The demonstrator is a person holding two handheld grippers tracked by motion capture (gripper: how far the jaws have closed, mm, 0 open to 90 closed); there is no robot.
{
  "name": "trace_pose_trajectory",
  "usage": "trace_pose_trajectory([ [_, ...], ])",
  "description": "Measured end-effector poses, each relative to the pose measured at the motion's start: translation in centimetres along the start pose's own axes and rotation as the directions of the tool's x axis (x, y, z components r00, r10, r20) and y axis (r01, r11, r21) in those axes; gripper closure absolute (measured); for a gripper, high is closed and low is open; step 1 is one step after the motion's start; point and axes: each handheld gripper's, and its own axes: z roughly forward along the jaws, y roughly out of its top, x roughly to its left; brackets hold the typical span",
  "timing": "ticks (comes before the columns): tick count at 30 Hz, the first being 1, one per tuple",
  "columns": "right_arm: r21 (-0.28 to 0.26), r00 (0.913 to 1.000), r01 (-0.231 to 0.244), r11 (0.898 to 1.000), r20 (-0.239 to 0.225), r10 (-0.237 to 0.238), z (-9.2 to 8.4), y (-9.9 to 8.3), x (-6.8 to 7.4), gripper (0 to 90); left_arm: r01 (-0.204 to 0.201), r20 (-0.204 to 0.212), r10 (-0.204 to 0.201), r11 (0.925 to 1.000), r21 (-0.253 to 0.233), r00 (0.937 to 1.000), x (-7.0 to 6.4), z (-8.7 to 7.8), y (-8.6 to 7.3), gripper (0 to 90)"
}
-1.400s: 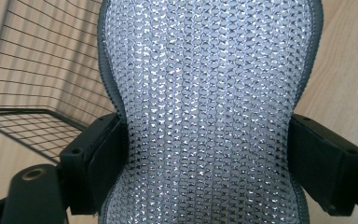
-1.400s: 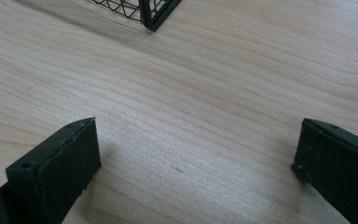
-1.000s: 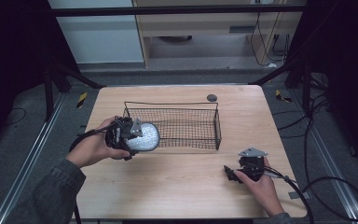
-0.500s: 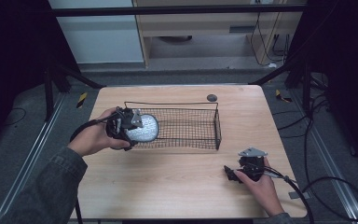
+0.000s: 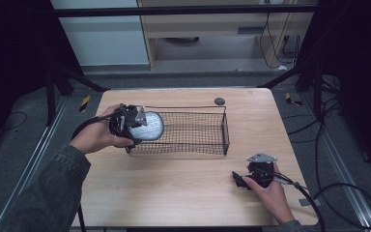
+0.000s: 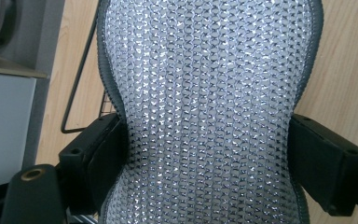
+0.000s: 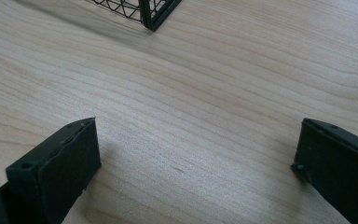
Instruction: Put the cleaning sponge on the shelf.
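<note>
**Left gripper holds a silver mesh pad at the end of the wire basket**

In the high view the left gripper (image 5: 134, 122) is clamped on a silvery, glittering mesh pad (image 5: 147, 126), held above the left end of the black wire basket (image 5: 207, 133). The pad sits at the basket's left wall, partly over its rim; whether it touches the wire cannot be told. The left hand (image 5: 96, 137) wraps the gripper's body, and a grey sleeve runs down to the bottom edge.

In the left gripper view the pad (image 6: 209, 107) fills the space between the two black jaws, which press into its sides so that it narrows at the waist where they pinch it. It has a dark bound edge and a woven metallic face. Behind it show the wooden surface (image 6: 340, 70) and a corner of the basket's wire.

The right gripper (image 5: 244, 180) rests low on the surface near the front right corner, well apart from the basket, with the right hand (image 5: 270, 191) on it and its cable trailing off to the right. In the right gripper view its jaws stand wide apart with only bare wood (image 7: 191, 116) between them, and a corner of the basket (image 7: 144, 11) lies farther off at the top. A small dark round disc (image 5: 219, 101) lies on the surface just behind the basket.
</note>
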Motion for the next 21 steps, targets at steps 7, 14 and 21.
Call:
trace_pose_trajectory([
  [7,0.000,1.0000,0.000,1.000,0.000,0.000,0.0,0.0,0.0,0.4,-0.022,0.002,0.022,0.9997,0.009,0.9998,0.7,0.5,0.8,15.1],
  [14,0.000,1.0000,0.001,1.000,0.000,-0.001,0.0,0.0,0.0,0.4,-0.040,0.007,0.040,0.9991,0.013,0.9992,1.3,1.0,1.4,15.0],
  [21,0.000,1.0000,0.001,1.000,0.000,-0.001,0.0,0.0,0.0,0.4,-0.050,0.020,0.050,0.9987,0.009,0.9985,1.8,1.3,1.8,14.9],
])
